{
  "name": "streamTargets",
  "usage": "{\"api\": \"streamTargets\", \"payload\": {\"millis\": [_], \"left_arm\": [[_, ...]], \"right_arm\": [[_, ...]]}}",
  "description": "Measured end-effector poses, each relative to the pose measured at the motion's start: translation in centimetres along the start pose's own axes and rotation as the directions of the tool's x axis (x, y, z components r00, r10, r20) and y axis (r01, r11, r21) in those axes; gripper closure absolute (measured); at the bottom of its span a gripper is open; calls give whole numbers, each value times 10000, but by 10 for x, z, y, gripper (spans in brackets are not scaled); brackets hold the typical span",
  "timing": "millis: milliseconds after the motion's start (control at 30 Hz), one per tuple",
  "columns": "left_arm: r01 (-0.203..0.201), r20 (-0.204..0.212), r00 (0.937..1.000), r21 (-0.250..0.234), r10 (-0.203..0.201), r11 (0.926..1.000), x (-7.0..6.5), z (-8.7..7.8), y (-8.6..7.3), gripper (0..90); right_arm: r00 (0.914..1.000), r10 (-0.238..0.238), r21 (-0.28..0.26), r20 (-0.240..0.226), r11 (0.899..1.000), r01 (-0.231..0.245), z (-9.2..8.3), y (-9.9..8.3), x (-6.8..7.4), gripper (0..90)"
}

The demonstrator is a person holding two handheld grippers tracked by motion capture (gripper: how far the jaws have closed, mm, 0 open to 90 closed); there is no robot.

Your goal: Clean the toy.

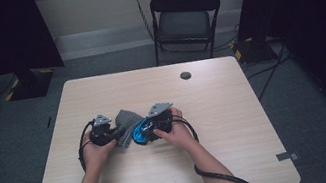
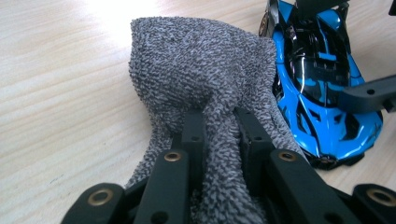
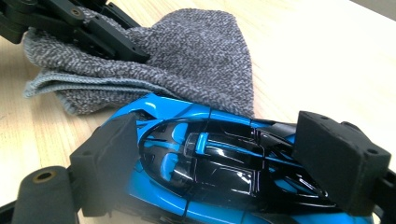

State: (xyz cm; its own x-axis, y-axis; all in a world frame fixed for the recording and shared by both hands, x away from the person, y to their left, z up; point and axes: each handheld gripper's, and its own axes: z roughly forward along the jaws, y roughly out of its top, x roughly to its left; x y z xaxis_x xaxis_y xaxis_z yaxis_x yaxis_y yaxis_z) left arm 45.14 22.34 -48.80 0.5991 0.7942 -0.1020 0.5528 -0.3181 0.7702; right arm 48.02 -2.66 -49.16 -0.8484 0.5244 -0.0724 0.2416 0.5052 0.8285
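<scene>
High view – table: a light wooden table [image 1: 116,181] with both of the person's forearms coming in from the near edge.
High view – left gripper: the left gripper [image 1: 116,132] sits left of centre, its tip in the grey cloth [image 1: 127,119].
High view – right gripper: the right gripper [image 1: 144,132] sits just right of it, on the blue toy car [image 1: 139,135]; cloth and car touch between the two grippers.
High view – surroundings: a small dark disc [image 1: 185,75] lies near the far edge, well apart from the work; a black folding chair [image 1: 185,19] stands beyond the table.
Left gripper view – jaws: pressed together on a pinched fold of the grey cloth [image 2: 201,70], which fans out beyond the pads.
Left gripper view – car: the blue toy car [image 2: 322,88] lies just right of the cloth, touching its edge.
Right gripper view – jaws: clamped on the blue toy car [image 3: 205,158], one foam pad on each side of its body – the car lies across the jaws.
Right gripper view – cloth: the grey cloth [image 3: 205,60] lies on the table against the car's far side, with the left gripper [image 3: 133,51] biting into it at upper left.
</scene>
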Motion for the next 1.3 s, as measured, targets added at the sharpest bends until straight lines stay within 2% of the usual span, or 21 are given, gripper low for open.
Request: {"api": "streamTargets", "payload": {"millis": [100, 233, 500, 733, 1033, 1300], "left_arm": [[106, 22, 9999, 62, -106, 9999, 0, -3, -2, 759], [-23, 9, 10000, 140, 23, 9999, -1, -6, -3, 759], [132, 96, 9999, 78, -133, 9999, -1, -13, -9, 759], [-123, 65, 9999, 264, 121, 9996, -2, -20, -12, 758], [110, 109, 9999, 172, -112, 9998, -3, -27, -19, 758], [114, 58, 9999, 311, -116, 9995, 1, -36, -25, 758]], "right_arm": [[10000, -1, 10, -5, 10000, 1, 0, 0, 0, 138], [10000, -10, -11, -6, 10000, 10, 0, 0, 0, 138], [10000, -11, -15, -8, 10000, 11, 0, 0, 0, 138], [10000, -14, -2, -19, 10000, 14, 0, 0, 0, 138], [10000, -14, 8, -18, 10000, 14, 0, 0, 0, 138], [10000, -8, -7, -6, 10000, 8, 0, 0, 0, 138]]}}
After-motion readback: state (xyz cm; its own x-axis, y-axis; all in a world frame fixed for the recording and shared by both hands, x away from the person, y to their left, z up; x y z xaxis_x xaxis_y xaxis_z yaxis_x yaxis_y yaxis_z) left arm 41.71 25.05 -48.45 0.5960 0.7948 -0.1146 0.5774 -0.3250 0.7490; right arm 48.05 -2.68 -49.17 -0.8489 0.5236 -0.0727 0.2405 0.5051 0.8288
